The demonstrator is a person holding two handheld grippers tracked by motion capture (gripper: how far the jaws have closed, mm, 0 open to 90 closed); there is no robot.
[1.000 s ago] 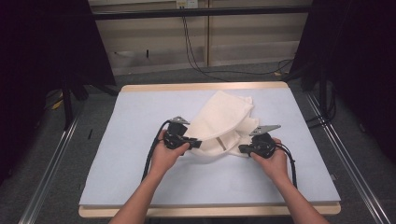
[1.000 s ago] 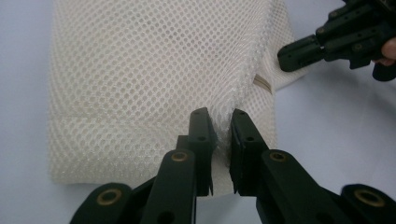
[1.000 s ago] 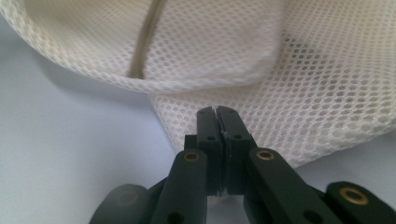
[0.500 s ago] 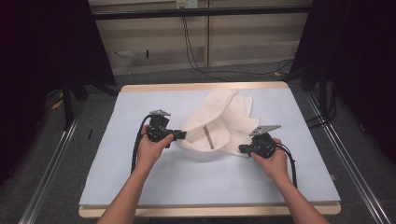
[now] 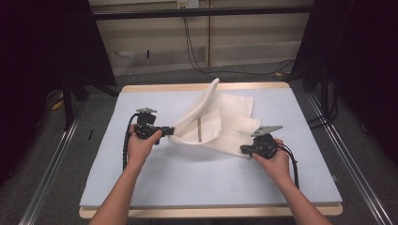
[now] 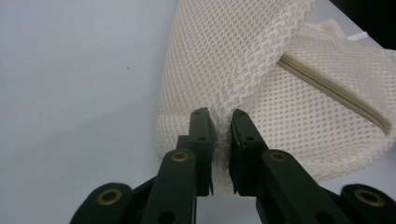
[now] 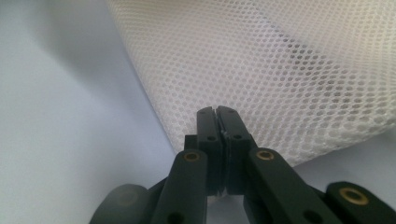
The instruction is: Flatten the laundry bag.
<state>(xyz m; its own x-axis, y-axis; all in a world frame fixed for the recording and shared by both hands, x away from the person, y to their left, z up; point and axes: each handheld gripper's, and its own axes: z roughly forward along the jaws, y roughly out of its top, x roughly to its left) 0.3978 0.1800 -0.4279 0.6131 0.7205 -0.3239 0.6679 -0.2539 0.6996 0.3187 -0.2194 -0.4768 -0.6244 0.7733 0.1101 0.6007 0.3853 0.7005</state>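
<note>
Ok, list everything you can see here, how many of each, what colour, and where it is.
mesh bag: one, cream, middle of the table, left edge lifted into an arch, a zip strip showing on it
table: one, wooden edge with a pale blue-grey cover, centre of the high view
cables: a few, black, hanging down the back wall to the floor
metal rails: two, grey, on the floor either side of the table
left tool: one, black, left of the bag, jaws pinched on a fold of the bag's mesh
right tool: one, black, at the bag's near right corner, jaws shut on its edge
forearms: two, bare, coming in from the bottom edge
</note>
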